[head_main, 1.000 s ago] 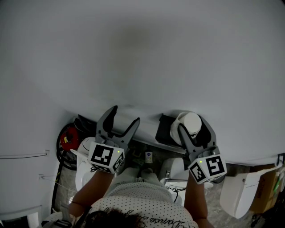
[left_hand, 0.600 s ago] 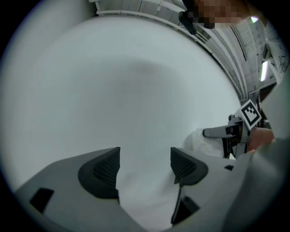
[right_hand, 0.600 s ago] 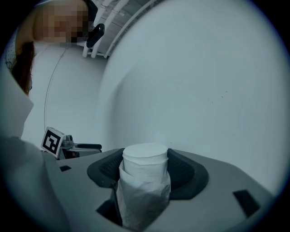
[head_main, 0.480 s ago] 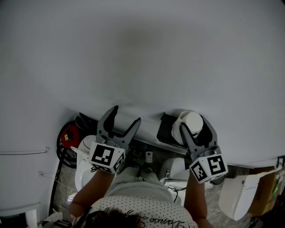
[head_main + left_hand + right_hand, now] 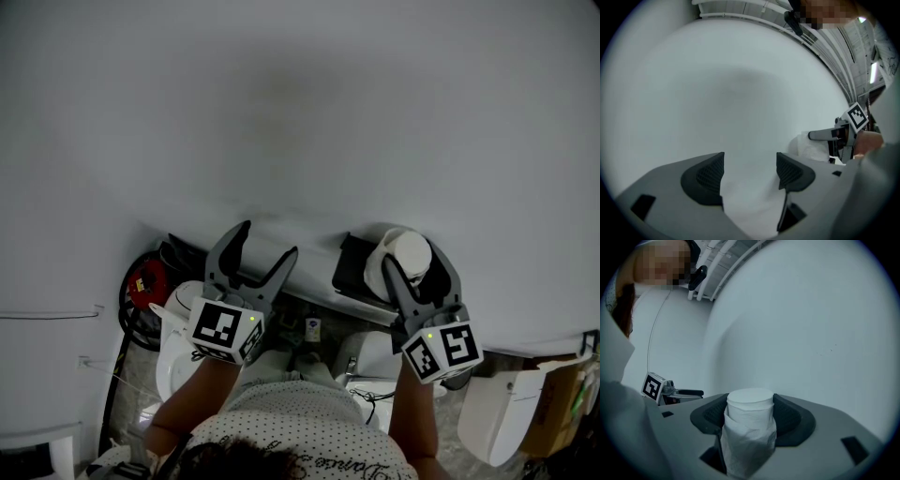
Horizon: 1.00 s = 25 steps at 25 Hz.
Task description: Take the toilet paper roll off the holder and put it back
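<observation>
Standing upright, toilet paper roll (image 5: 749, 427), in right hand-held gripper (image 5: 750, 412)

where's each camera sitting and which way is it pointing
head view: on the person's head, looking steeply down a white wall; shows both forearms, dotted shirt, left gripper and right gripper.
left gripper view: rides the left gripper, facing the wall along its open, empty jaws; right gripper at right edge.
right gripper view: rides the right gripper, facing the wall; jaws clamp the toilet paper roll; left gripper at left.
shared: all three show the gripped roll.
</observation>
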{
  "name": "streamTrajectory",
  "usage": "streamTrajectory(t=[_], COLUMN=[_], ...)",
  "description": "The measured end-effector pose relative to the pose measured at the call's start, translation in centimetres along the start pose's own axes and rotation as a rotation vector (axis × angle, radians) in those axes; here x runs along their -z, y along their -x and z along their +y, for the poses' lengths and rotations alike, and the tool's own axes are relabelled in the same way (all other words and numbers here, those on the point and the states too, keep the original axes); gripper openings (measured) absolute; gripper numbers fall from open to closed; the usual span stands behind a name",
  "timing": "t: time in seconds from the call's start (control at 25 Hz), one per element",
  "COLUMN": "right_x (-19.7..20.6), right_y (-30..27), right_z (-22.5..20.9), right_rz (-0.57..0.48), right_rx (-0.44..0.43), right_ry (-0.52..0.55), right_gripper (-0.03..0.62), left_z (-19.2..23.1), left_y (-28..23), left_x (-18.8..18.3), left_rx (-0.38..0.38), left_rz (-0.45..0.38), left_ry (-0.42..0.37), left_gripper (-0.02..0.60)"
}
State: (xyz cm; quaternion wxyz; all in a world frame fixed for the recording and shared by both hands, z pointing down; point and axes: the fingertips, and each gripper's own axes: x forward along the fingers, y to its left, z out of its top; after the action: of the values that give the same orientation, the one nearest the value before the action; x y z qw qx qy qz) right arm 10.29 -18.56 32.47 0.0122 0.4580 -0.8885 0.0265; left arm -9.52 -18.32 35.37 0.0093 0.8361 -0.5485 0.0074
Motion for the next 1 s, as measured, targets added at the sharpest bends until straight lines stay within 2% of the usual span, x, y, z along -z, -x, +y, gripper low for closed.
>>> streamTrajectory(t=[0.56,1.0], right_x=[-3.5,-5.4], right_y=[0.8,3.9], right_z=[0.3,0.9], right_rz=[-0.079,-0.119], right_rx=[-0.001,0.019], right_ry=[0.055,0.049], right_gripper=[0.29,0.29], left_z=[-0.8,-2.0], left_y=[0.3,0.4], left_x=[0.5,0.7], left_rx=[0.032,0.068], left_rz=[0.012,0.007], left_ry=[-0.016,-0.012], left_gripper=[0.331,0.333])
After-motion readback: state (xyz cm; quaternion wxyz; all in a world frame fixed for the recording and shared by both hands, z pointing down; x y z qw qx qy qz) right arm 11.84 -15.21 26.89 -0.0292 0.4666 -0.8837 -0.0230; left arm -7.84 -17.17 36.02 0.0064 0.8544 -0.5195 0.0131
